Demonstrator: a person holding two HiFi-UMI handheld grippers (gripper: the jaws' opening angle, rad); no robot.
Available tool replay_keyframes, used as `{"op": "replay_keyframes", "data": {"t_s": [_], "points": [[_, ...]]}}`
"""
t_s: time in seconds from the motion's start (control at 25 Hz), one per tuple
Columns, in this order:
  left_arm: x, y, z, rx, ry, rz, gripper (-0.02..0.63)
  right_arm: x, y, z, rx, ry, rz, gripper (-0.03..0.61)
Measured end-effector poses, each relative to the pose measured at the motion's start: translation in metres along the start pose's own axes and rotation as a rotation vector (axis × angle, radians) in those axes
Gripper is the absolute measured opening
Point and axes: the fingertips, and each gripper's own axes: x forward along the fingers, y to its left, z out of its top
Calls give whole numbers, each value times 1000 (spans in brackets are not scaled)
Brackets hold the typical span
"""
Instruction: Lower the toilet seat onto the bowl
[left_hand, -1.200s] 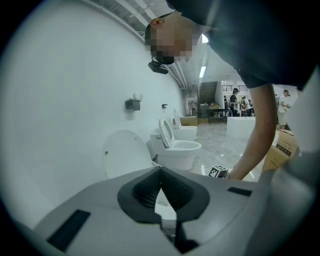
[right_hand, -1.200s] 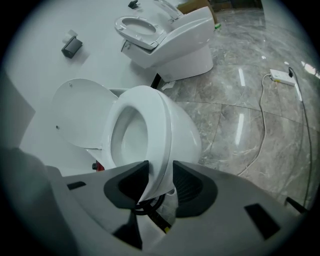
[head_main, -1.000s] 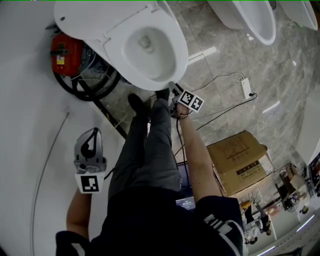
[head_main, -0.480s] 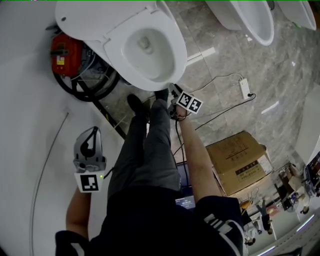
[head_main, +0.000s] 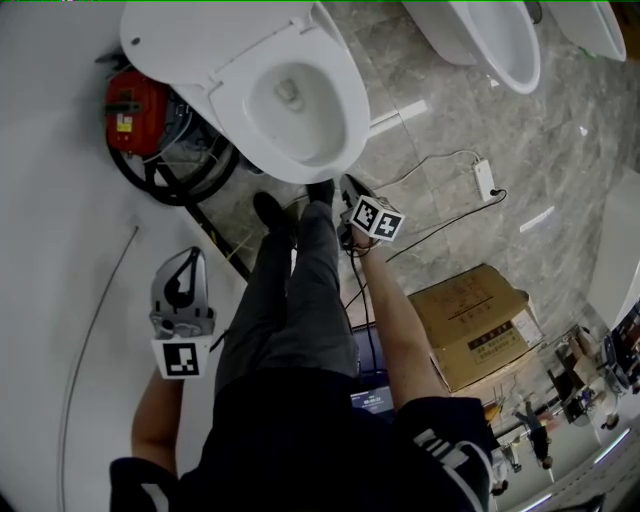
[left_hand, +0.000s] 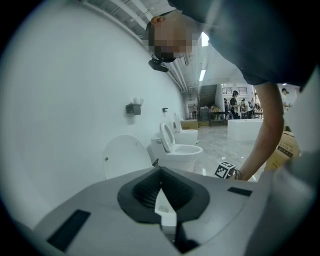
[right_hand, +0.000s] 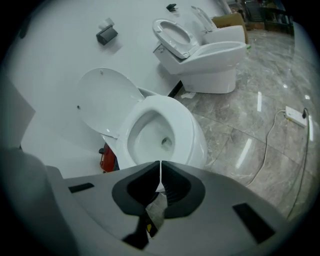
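Fingers of the right gripper have just closed on nothing near the toilet bowl; left gripper closed too, empty.

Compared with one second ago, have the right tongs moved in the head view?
Yes: the right tongs drew slightly away from the toilet bowl, moving down the picture from its front rim; they have just closed, empty.

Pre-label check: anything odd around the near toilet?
A red machine with coiled black hose sits beside the white toilet bowl; a white power strip lies loose on the grey stone floor. No spill or damage.
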Motion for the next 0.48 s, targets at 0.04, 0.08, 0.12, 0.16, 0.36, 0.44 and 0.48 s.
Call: {"op": "replay_keyframes", "data": {"t_s": [0.04,0.08,0.12,0.16,0.36,0.44,0.48], "points": [[0,0,2,0,-2,0,25,-4,6,1,-18,-1,8,29],[1,-1,4,0,-6,0,25,-8,12,4,-32,-4,16,29],[1,-1,6,1,-10,0,25,-12,18,7,-46,-10,25,26],[0,-1,8,1,-14,2,25,-16,24,11,-63,-17,34,21],[-1,5,18,-2,-22,21,25,-43,66,39,-214,-75,69,20],[-3,8,24,-4,-28,34,25,-57,84,50,-275,-101,81,20],[-4,9,28,-2,-31,37,25,-64,92,55,-305,-114,84,20]]}}
